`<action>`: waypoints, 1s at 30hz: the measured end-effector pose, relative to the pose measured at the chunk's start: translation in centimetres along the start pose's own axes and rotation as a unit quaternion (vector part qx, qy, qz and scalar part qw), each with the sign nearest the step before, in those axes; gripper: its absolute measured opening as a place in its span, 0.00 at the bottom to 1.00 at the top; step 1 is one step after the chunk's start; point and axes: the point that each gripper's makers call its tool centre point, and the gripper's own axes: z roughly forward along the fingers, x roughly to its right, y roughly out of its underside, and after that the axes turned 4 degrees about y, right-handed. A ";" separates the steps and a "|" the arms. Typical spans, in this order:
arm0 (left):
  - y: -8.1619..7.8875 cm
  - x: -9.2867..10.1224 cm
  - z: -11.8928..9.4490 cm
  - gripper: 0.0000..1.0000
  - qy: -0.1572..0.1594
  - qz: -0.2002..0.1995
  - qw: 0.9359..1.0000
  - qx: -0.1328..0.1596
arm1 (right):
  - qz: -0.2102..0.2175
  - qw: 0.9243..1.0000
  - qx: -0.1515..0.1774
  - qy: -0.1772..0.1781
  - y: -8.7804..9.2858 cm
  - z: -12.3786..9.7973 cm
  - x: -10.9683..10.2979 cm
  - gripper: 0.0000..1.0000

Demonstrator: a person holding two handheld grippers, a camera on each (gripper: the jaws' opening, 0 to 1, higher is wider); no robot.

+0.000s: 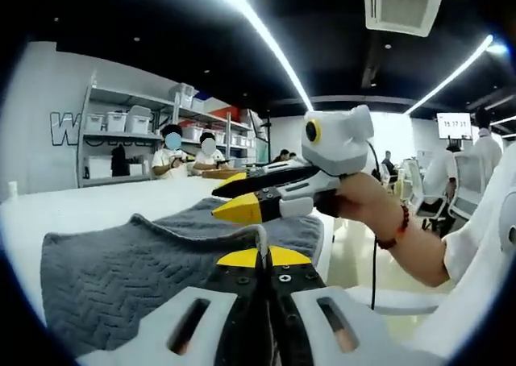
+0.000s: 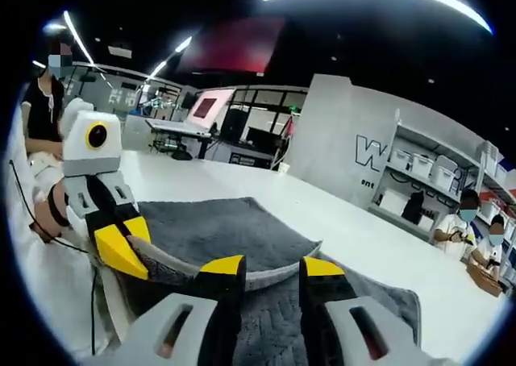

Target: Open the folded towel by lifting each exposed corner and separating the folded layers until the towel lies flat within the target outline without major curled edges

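holding the left gripper clamped on the near edge of the grey towel, i am seeing its yellow-tipped jaws pressed together with a ridge of cloth pinched up between them. in the right gripper view the same gripper is showing at the left, its tips biting a raised fold of the towel.

the right gripper is standing with its jaws apart and nothing between them, hovering just above the cloth. in the left gripper view it is reaching in from the right, over the towel's far part, and i am not seeing it touching the fabric.

the towel is lying on the white table, along its near edge and close to a corner. i am judging the task as partway along: one layer is arching up in a curved lip rather than lying flat, so at least one fold is waiting to be peeled back and smoothed. i am not making out any target outline on the table.

as for writing, large letters on the back wall are starting with a "w"; the rest is hiding behind shelving. a screen is showing digits too small for me to read.
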 end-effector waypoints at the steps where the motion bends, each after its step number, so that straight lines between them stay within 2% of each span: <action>1: 0.0 0.1 0.0 0.00 0.004 -0.004 1.000 -0.001 | 0.001 1.000 -0.002 0.002 0.0 0.2 0.1 0.22; 9: -0.2 -0.1 0.0 0.00 0.000 -0.003 1.000 0.007 | 0.022 1.000 -0.003 0.003 -0.1 1.3 0.9 0.23; 17: 0.3 0.1 0.1 0.00 0.004 0.008 1.000 -0.002 | 0.039 0.999 -0.021 -0.008 0.8 2.3 0.9 0.23; 22: 0.4 0.0 0.1 0.00 0.005 0.004 1.000 -0.003 | 0.040 0.999 -0.028 0.000 0.9 2.7 1.5 0.24; 25: 0.7 0.2 0.2 0.00 0.009 0.008 1.000 -0.005 | 0.047 0.998 -0.028 0.019 0.9 3.0 2.4 0.25; 27: 0.7 0.2 0.2 0.00 0.009 0.010 1.000 -0.006 | 0.035 0.999 -0.037 0.014 1.2 3.1 2.2 0.28; 30: 0.7 0.2 0.1 0.00 0.010 0.014 1.000 -0.005 | 0.043 0.998 -0.037 0.019 1.2 3.3 2.7 0.28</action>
